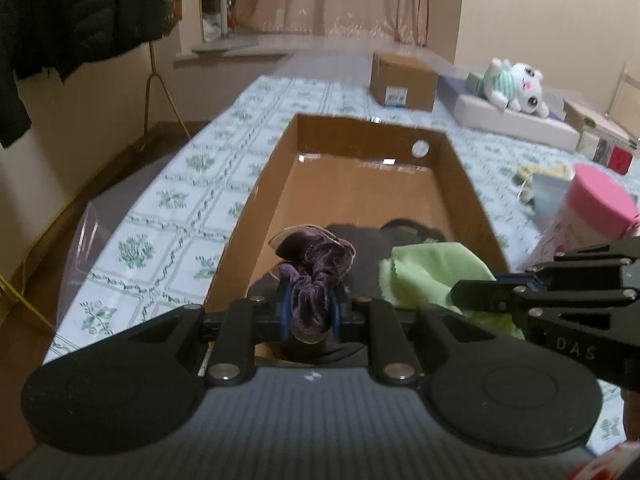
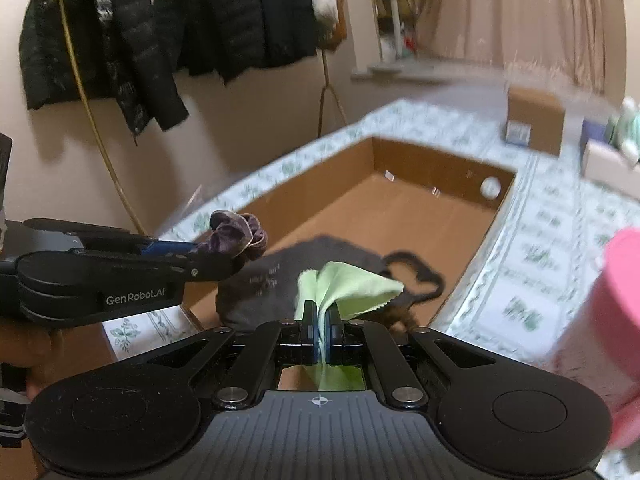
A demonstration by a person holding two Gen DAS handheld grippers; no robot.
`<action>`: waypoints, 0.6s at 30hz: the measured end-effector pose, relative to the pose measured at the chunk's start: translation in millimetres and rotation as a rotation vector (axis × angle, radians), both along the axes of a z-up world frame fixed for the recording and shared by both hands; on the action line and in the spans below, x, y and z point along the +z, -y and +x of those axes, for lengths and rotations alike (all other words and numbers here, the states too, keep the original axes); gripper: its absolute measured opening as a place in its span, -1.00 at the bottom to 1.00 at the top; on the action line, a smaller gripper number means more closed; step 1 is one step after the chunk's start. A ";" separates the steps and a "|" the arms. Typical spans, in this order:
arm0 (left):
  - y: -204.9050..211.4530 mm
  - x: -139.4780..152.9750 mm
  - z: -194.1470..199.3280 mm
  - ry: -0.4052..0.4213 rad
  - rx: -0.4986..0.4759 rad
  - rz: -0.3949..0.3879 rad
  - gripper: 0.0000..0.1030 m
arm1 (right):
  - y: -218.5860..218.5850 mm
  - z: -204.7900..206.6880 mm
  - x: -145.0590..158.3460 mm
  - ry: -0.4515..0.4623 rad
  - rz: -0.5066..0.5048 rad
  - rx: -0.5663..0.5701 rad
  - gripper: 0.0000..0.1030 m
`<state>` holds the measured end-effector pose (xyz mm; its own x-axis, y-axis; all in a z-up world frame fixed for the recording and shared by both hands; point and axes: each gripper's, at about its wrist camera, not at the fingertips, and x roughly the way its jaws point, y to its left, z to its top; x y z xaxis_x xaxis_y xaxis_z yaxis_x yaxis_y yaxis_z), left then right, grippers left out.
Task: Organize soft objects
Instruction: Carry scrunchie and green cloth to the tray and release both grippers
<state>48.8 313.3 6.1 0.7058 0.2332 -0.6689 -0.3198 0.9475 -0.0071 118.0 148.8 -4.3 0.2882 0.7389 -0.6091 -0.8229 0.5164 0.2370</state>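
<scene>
A table (image 1: 168, 184) under a floral cloth carried a long open cardboard box (image 1: 256, 200), its near end holding a dark cloth (image 2: 280, 276). A smaller closed box (image 1: 402, 80) and a plush toy (image 1: 516, 84) sat well beyond it, and a pink-lidded canister (image 1: 596, 204) stood just right of the open box. Black jackets (image 2: 120, 40) hung on the wall. The right gripper (image 2: 321, 328) was clamped on a green cloth (image 2: 348, 284), which hung above the dark cloth at the box's near end. The left gripper (image 1: 311, 312) was closed on a purple scrunchie (image 1: 312, 272), held over the box's near left corner, beside the green cloth.
</scene>
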 end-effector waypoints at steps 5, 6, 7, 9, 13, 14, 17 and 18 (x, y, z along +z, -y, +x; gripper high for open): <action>-7.5 -18.4 6.1 -0.028 0.005 -0.030 -0.62 | -16.6 2.5 -17.4 -0.019 -0.054 0.027 -0.95; -8.2 -20.1 7.5 -0.031 0.005 -0.035 -0.61 | -18.1 3.5 -20.2 -0.024 -0.059 0.027 -0.94; -8.9 -21.9 8.5 -0.034 0.003 -0.038 -0.58 | -19.8 2.5 -21.6 -0.025 -0.063 0.029 -0.94; -8.5 -22.4 8.8 -0.032 0.002 -0.037 -0.52 | -21.3 1.6 -22.3 -0.012 -0.066 0.036 -0.94; -8.9 -19.8 5.3 -0.020 0.005 -0.038 -0.37 | -20.2 -2.1 -21.4 0.000 -0.068 0.049 -0.94; -9.1 -18.6 3.7 -0.016 0.010 -0.037 -0.34 | -18.7 -3.8 -20.6 0.005 -0.066 0.047 -0.93; -9.5 -13.9 -2.4 -0.002 0.021 -0.040 -0.24 | -10.8 -11.1 -15.2 0.027 -0.046 0.047 -0.55; -9.1 -12.1 -5.1 0.003 0.026 -0.041 -0.19 | -7.5 -13.8 -13.0 0.034 -0.036 0.044 -0.13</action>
<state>43.7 322.5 -6.0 0.7018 0.2241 -0.6762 -0.3444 0.9377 -0.0467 104.3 156.3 -17.3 0.2772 0.7292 -0.6256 -0.8523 0.4872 0.1902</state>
